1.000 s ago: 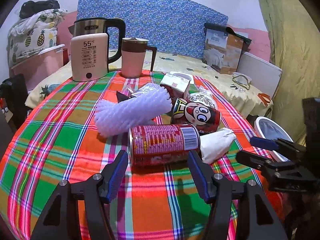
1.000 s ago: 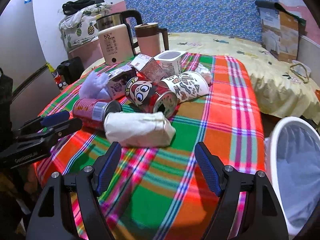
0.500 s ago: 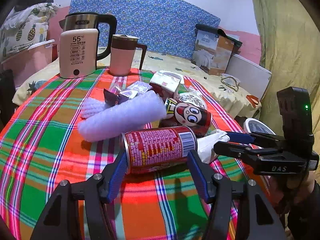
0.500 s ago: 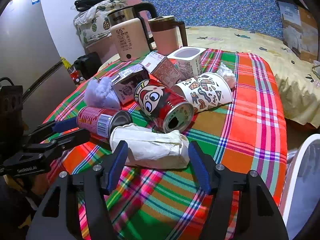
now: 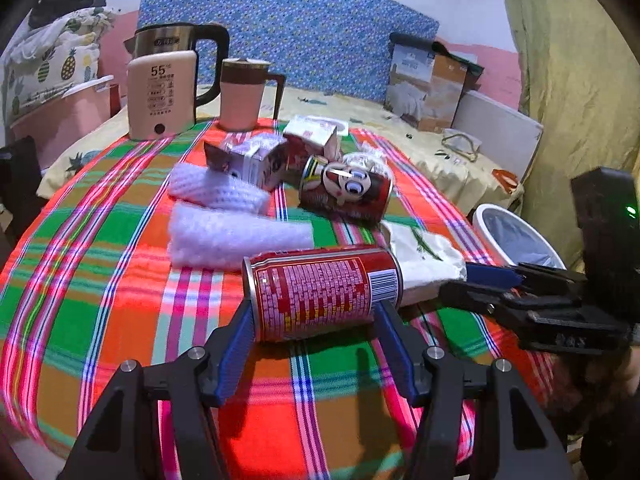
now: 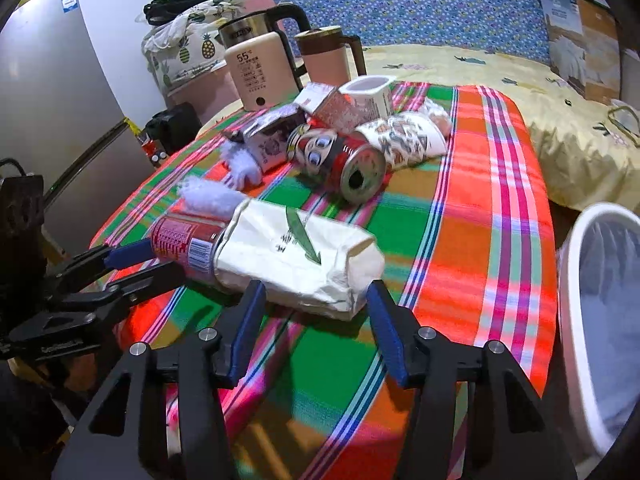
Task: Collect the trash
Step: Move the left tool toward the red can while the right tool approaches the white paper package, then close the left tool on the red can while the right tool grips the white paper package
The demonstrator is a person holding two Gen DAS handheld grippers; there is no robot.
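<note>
With both grippers spread, left gripper (image 5: pixel 316 320) around the red can (image 5: pixel 324 290), right gripper (image 6: pixel 316 304) around the paper packet (image 6: pixel 296 256), I judge nothing binned in the white bin (image 6: pixel 568 304) yet.

Two cans (image 5: pixel 326 290) (image 5: pixel 346 192), two foam sleeves (image 5: pixel 236 240) (image 5: pixel 218 190), two cartons (image 6: pixel 272 136) (image 6: pixel 330 110), one paper bag (image 6: pixel 300 258), one paper cup (image 6: pixel 406 140), one tub (image 6: pixel 370 94), one kettle (image 5: pixel 164 88), one mug (image 5: pixel 242 94), one bin (image 6: pixel 600 304).

Dim indoor light with saturated, almost neon colours on the plaid tablecloth (image 5: pixel 100 300). Soft shadows pool under the red can (image 5: pixel 324 288) and the white packet (image 6: pixel 296 260). Fisheye bending and dark vignetting in all corners; slight motion smear at lower edges.
</note>
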